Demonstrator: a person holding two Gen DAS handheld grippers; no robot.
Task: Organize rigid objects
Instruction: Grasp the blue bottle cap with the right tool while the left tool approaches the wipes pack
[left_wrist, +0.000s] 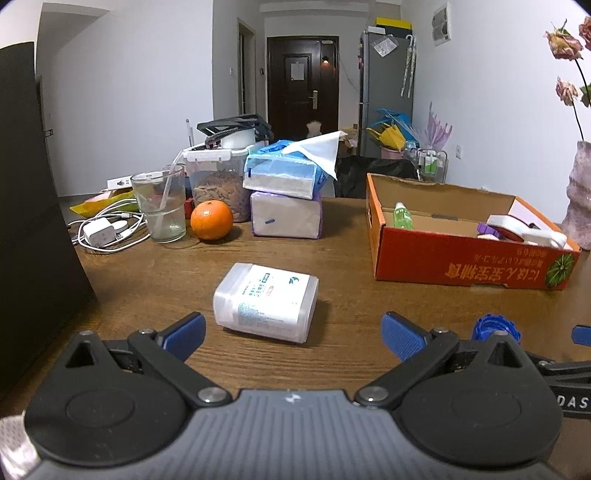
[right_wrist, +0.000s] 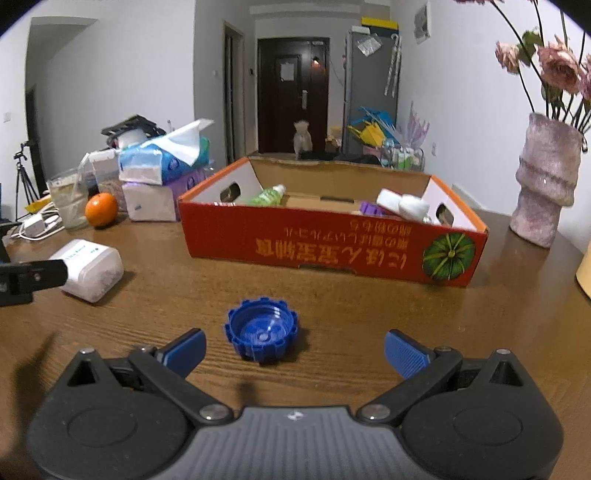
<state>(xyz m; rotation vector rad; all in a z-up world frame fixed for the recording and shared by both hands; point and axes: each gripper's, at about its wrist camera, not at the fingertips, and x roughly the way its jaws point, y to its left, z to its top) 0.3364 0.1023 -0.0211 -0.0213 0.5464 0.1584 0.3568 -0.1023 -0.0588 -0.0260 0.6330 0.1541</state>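
Note:
A white plastic box (left_wrist: 266, 302) with a printed label lies on its side on the wooden table, just ahead of my open left gripper (left_wrist: 293, 334). The same box (right_wrist: 90, 269) shows at the left of the right wrist view. A blue ridged cap (right_wrist: 261, 328) lies upside down just in front of my open right gripper (right_wrist: 293, 350), slightly left of centre; it also peeks out (left_wrist: 495, 326) in the left wrist view. A red cardboard box (right_wrist: 332, 251) behind holds a green bottle (right_wrist: 267, 195), a purple item (right_wrist: 371, 208) and white items (right_wrist: 402, 205).
At the back left stand a glass with a straw (left_wrist: 160, 206), an orange (left_wrist: 211, 220), stacked tissue packs (left_wrist: 284, 199), a nut container (left_wrist: 218, 181) and a white charger with cable (left_wrist: 99, 230). A pink vase with flowers (right_wrist: 545, 184) stands right of the red box.

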